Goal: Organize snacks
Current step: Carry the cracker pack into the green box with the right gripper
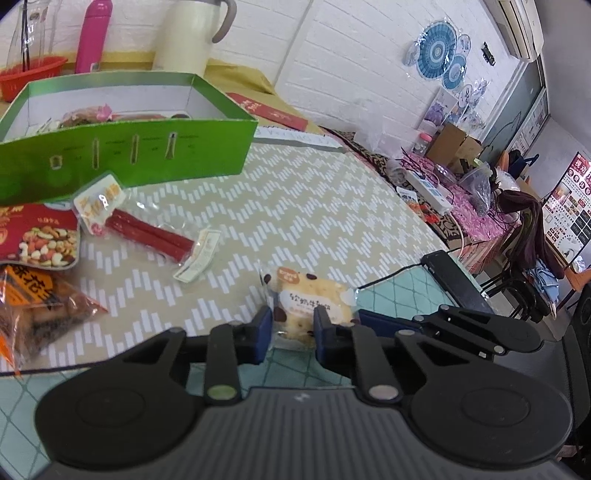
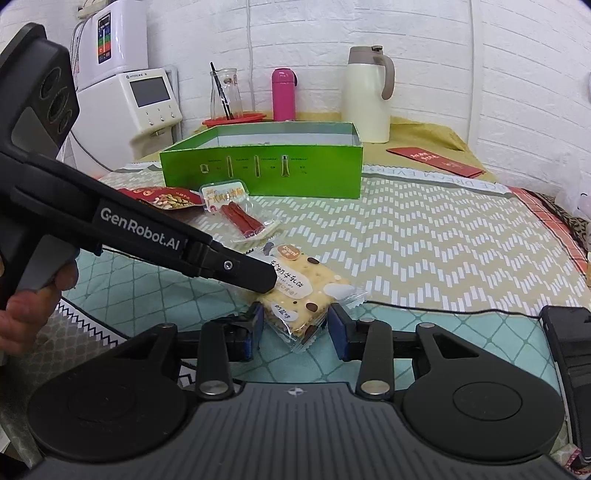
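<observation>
Some snacks lie in the green box (image 1: 147, 155) at 11 o'clock; several packets remain on the desk (image 2: 424, 240), the cracker packet (image 1: 314, 295) clamped in the left tongs (image 1: 291, 328) and straddled, untouched, by the half-open right tongs (image 2: 295, 328).

Lived-in domestic room doubling as an informal workspace. Walls are white-painted brick (image 2: 517, 74); a wall-mounted air conditioner (image 1: 517, 26) and blue paper fans (image 1: 439, 51) hang on the far wall. The tabletop (image 2: 424, 236) carries household cloths in zigzag and teal diamond patterns. At the rear stand a cream thermos jug (image 2: 369, 96), a pink flask (image 2: 283, 94), a glass carafe (image 2: 225, 94) and a countertop water dispenser (image 2: 147, 103). A second surface along the wall holds cardboard boxes (image 1: 454, 144), bags and a power strip (image 1: 428, 188).
</observation>
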{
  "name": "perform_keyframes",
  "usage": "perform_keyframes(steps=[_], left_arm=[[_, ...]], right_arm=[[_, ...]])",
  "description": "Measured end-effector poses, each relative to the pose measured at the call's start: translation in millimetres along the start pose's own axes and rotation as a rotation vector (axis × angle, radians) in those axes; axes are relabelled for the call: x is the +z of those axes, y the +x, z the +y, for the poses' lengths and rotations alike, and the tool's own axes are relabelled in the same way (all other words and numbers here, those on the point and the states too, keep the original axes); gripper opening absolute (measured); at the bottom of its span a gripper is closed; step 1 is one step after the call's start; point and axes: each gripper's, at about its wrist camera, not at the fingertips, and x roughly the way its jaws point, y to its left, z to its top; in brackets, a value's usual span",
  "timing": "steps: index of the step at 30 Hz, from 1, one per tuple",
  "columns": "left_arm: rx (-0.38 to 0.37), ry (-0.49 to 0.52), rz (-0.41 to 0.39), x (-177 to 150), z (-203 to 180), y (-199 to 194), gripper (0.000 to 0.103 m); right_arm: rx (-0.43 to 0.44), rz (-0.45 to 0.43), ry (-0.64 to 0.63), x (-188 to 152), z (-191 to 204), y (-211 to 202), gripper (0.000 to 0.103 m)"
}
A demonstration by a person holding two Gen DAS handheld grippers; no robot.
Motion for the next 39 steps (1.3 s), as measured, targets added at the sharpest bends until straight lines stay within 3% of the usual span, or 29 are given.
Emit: perform_keyframes(steps=[9,15,24,30,39], left_arm=[[0.026,0.012,-0.176,51,6,-40,0.014],[0.056,0.000,-0.229,90,26,-40,0.014],[0.061,-0.098,-0.213,136,76,-11,0.014],[0.066,-0.166,-0.189,152,107,11,0.014],[0.093,-0.185,-0.155,166,130,37,0.014]], right_arm=[[0.014,-0.138,-0.108,59,8,1,0.067],[0.033,-0.184,-0.131,98,6,28,0.067],[0.055,-0.165,-0.117,133,-10,82,0.067],[0.106,-0.130,-0.045,145,-25,119,0.067],[0.135,-0.083,-0.024,152,-33,156,0.067]])
